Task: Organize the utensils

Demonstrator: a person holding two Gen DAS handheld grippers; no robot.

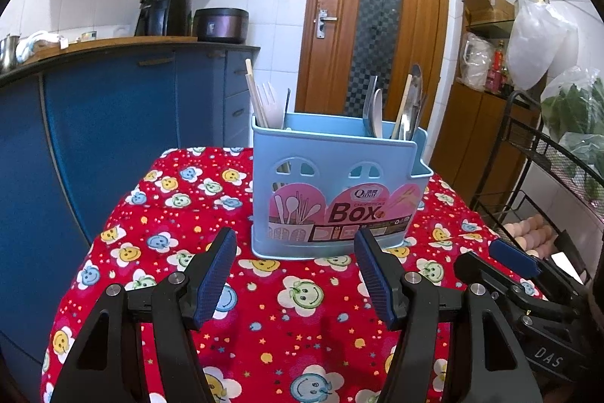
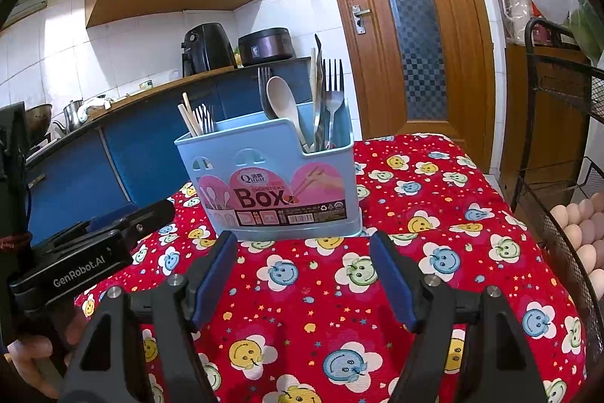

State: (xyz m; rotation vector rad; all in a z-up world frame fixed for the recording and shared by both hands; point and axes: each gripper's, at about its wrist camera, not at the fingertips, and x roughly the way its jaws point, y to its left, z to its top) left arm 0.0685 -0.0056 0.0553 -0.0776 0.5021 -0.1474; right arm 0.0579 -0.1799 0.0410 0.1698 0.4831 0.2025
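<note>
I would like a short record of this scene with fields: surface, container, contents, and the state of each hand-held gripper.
surface: table with red smiley-flower cloth
container: light blue utensil box, upright on the cloth, "Box" label facing the cameras
contents: chopsticks and a pale fork at one end; wooden spoon, metal forks at the other end
left hand-held gripper: open, holding nothing, short of the box
right hand-held gripper: open, holding nothing, short of the box

We're looking over our left gripper, fingers spread and empty, at the blue utensil box standing upright on the red flowered table, forks and chopsticks poking out.
</note>
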